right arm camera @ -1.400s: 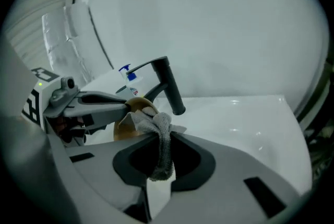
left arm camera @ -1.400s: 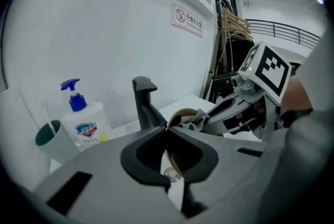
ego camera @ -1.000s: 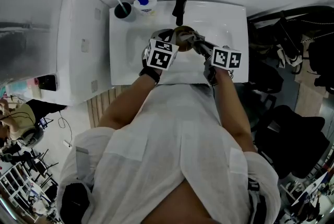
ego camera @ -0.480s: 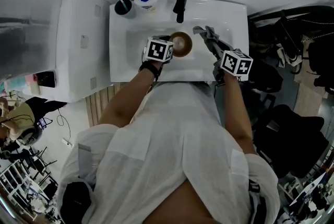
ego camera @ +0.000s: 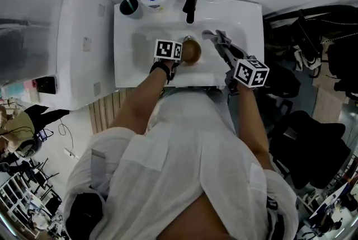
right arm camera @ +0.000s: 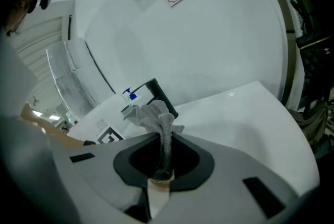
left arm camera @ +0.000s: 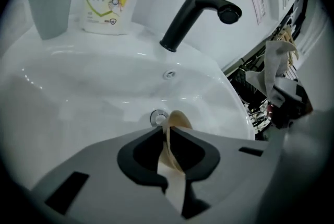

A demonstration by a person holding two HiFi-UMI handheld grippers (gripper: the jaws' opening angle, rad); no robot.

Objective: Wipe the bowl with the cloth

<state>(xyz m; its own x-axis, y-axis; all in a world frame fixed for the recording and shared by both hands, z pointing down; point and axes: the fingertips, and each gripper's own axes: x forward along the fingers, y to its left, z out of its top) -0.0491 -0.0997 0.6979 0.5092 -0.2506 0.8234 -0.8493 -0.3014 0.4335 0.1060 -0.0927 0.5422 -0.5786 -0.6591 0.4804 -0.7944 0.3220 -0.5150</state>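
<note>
Though just unclenching, left tool (left arm camera: pixel 168 129) astride tan bowl (left arm camera: pixel 181 117) rim; right tool (right arm camera: pixel 166 132) clenched on nubby cloth (right arm camera: pixel 156 113)

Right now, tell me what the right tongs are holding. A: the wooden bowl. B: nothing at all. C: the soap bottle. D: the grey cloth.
D: the right gripper view shows the grey cloth pinched between the right tongs, its free end bunched up just past their tips.
</note>
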